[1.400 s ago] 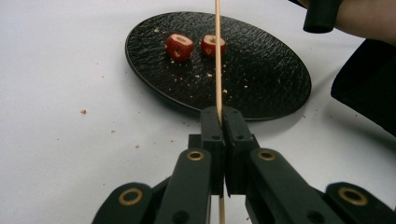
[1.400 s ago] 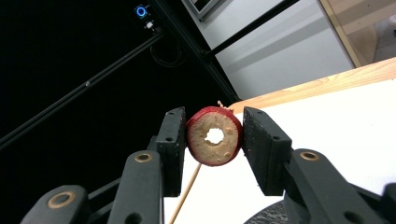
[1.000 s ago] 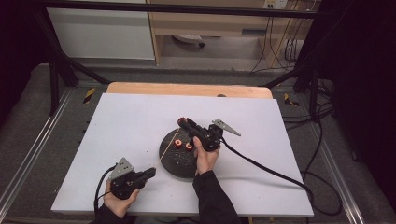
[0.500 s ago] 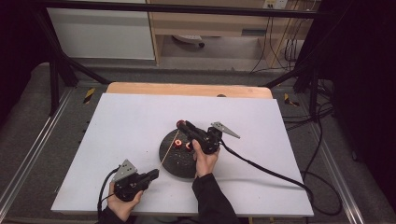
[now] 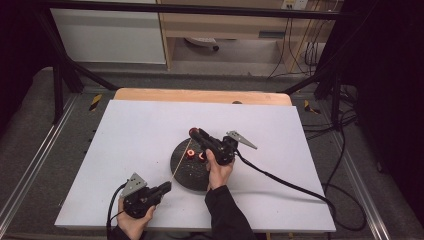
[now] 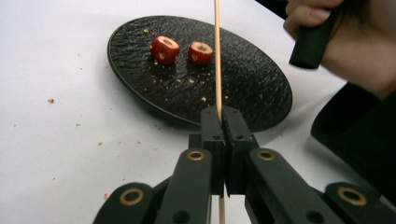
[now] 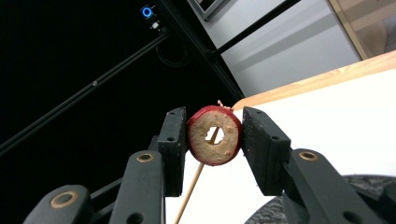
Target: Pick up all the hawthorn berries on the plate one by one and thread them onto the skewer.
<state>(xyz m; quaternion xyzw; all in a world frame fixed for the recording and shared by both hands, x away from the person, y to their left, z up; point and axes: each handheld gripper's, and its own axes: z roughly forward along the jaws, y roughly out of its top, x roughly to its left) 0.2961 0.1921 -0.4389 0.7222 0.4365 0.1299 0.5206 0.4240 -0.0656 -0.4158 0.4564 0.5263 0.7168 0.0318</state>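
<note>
Progress report, more or less: threading red cored fruit pieces onto a thin wooden skewer [image 6: 217, 56], with one piece going on and two waiting.

Left gripper [image 5: 164, 188], near the front edge of the white table [image 5: 125, 130], clamped tight on the skewer's lower end, jaws fully together around the stick. Skewer running up and away from there, over the round black textured plate [image 6: 252, 88] toward the other hand.

Right gripper [image 7: 215, 135] pinched on a round red fruit slice with a pale cut face and a hole through the core [image 7: 214, 142], one pad on each side of the skin. Held raised above the far side of the plate, as in the high view [image 5: 194, 133]. Skewer tip visible right through the core hole and poking out just above the slice, so probably already pierced through, though hard to say how far down the stick it sits.

Still left: two more red cored fruit pieces [image 6: 164, 49] [image 6: 201, 52] lying side by side on the far part of the plate, untouched, crumbs scattered around them. No other pieces seen on the lower length of the skewer in the left gripper view. So roughly a third done by my reckoning: slide this slide down, let go, then grab the other two.
</note>
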